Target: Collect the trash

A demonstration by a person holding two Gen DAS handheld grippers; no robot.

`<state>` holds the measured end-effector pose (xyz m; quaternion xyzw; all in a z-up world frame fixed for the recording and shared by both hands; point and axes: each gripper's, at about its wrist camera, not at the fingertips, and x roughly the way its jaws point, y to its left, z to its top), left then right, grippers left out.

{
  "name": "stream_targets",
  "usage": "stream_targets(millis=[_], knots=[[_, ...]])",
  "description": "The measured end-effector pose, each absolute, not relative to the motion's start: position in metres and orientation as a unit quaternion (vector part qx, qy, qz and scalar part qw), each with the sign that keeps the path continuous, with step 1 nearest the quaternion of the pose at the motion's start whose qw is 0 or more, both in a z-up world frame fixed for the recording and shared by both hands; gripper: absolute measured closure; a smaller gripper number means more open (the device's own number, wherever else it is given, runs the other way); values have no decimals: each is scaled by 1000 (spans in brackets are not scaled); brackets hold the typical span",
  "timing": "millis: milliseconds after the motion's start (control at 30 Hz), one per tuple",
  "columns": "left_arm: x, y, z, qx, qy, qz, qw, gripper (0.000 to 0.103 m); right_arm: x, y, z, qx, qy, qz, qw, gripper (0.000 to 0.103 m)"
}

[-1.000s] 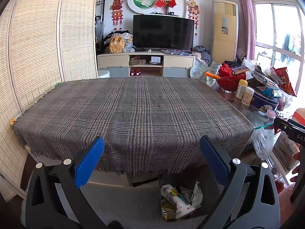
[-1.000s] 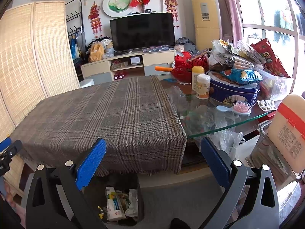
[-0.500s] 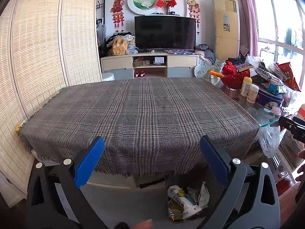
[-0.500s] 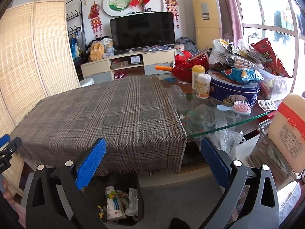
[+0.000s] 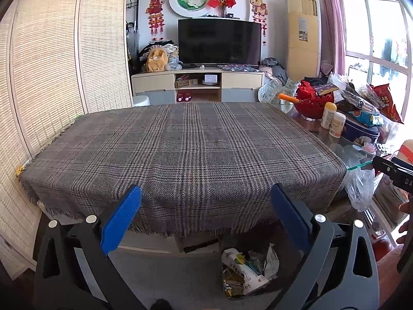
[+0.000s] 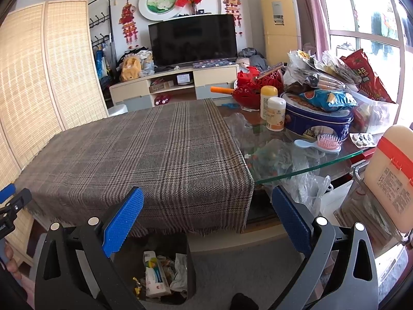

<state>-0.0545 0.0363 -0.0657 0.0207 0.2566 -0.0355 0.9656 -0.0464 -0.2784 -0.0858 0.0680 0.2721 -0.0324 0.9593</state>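
Left gripper: jaws spread wide, blue pads bare, nothing between them. Right gripper: jaws likewise spread apart and empty. Both hang just off the near edge of the table.

Below the grippers, on the grey floor under the table's near edge, stands a dark trash bin. It contains the trash: a white carton, crumpled wrappers and foil scraps.

Above the bin, a grey plaid cloth covers most of the table, its fringe hanging over the near edge. To the right lies the uncovered glass tabletop, carrying a pink hairbrush, a blue tin, two white bottles and snack bags.

Farthest back, a television stands on a low cabinet.
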Motion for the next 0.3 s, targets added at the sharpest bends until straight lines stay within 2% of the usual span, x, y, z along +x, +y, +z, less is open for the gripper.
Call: stream_targets(millis=[300], knots=[[-56, 39, -63, 10, 250, -45, 967, 9, -46, -278, -87, 67, 273, -31, 959, 3]])
